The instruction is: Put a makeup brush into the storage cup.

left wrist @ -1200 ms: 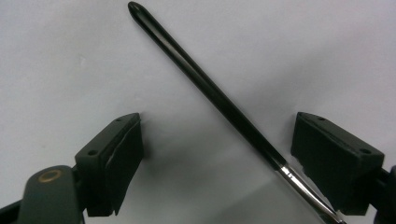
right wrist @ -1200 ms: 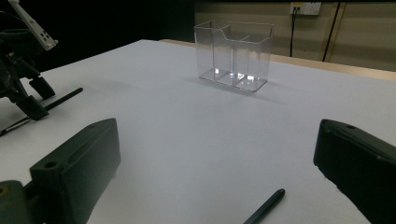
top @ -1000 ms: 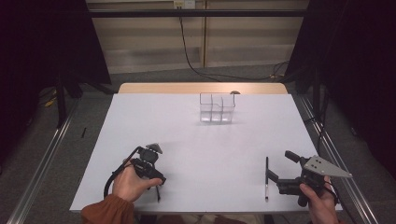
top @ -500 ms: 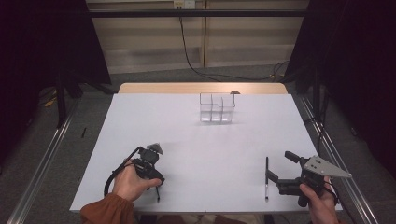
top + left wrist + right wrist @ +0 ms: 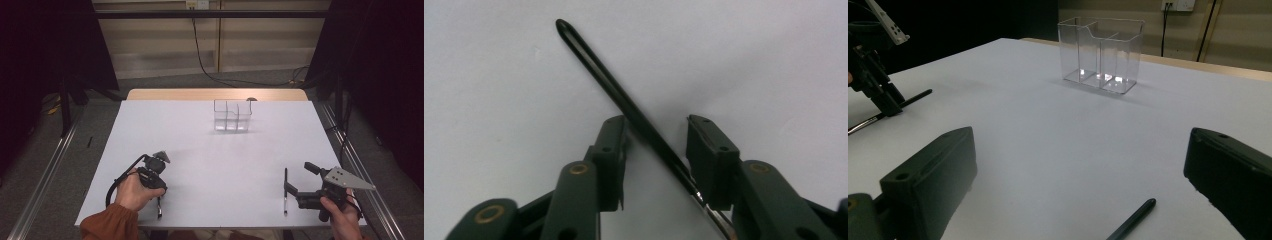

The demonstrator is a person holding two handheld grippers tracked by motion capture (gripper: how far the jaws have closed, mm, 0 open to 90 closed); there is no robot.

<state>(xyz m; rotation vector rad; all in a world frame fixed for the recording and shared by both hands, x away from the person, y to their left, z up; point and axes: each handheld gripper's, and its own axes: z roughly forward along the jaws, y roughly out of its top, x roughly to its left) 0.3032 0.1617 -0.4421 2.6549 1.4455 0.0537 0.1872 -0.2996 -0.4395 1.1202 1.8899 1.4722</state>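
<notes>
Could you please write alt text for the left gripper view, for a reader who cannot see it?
A slim black pen-like stick lies diagonally on a white table, passing between the two black jaws of the left claw, which have just been closing around it. A gap remains beside the right jaw, so no firm grip is evident.

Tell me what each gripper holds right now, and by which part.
Neither grips anything yet. The left gripper has just been closing around the middle of a black pen, fingers not yet pressing it. The right gripper is open above another pen.

L tongs (image 5: 656, 132) have just been closing round the black pen (image 5: 624, 100), pads not yet pressing.
</notes>
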